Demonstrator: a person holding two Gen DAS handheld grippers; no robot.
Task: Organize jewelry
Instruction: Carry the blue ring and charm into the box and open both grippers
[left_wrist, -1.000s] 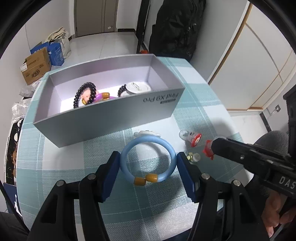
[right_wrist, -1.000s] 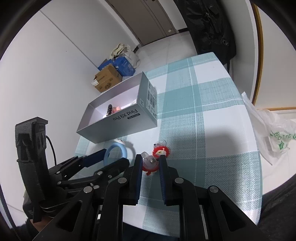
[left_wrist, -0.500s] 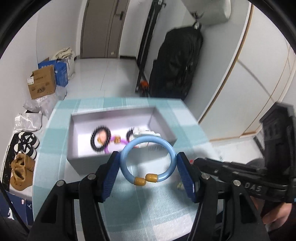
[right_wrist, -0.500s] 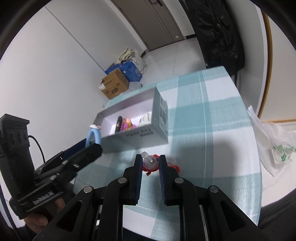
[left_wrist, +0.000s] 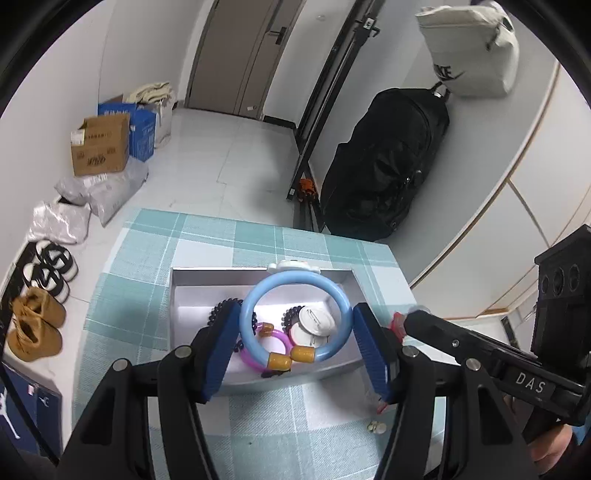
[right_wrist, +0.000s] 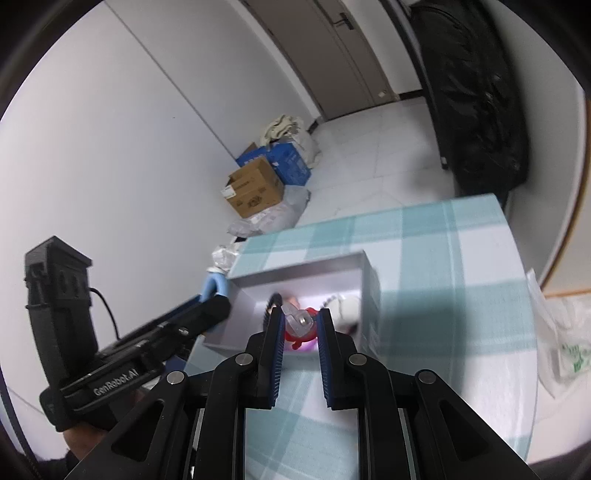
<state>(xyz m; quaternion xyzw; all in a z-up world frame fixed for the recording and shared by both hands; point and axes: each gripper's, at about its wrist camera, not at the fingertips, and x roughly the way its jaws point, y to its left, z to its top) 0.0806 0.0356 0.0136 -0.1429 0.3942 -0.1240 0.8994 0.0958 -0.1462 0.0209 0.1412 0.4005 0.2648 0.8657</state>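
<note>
My left gripper (left_wrist: 295, 325) is shut on a light blue bangle (left_wrist: 258, 347) with amber beads and a white charm, held in the air above the open grey box (left_wrist: 177, 295). The box holds black coil hair ties (left_wrist: 221, 308), a purple ring (left_wrist: 279, 341) and a white round piece (left_wrist: 316, 321). My right gripper (right_wrist: 301, 326) is shut on a small red and clear hair clip (right_wrist: 300, 322), held over the box (right_wrist: 295, 280) near its front wall. The left gripper (right_wrist: 207, 308) with the bangle (right_wrist: 214, 286) shows in the right wrist view.
The box stands on a table with a teal checked cloth (left_wrist: 155, 280). A small pale trinket (left_wrist: 376, 427) lies on the cloth in front of the box. A plastic bag (right_wrist: 561, 350) hangs off the table's right side. Shoes, cartons and a black bag are on the floor beyond.
Both grippers rose from the table and moved forward over the box, the left carrying the blue bangle, the right carrying the red clip.
</note>
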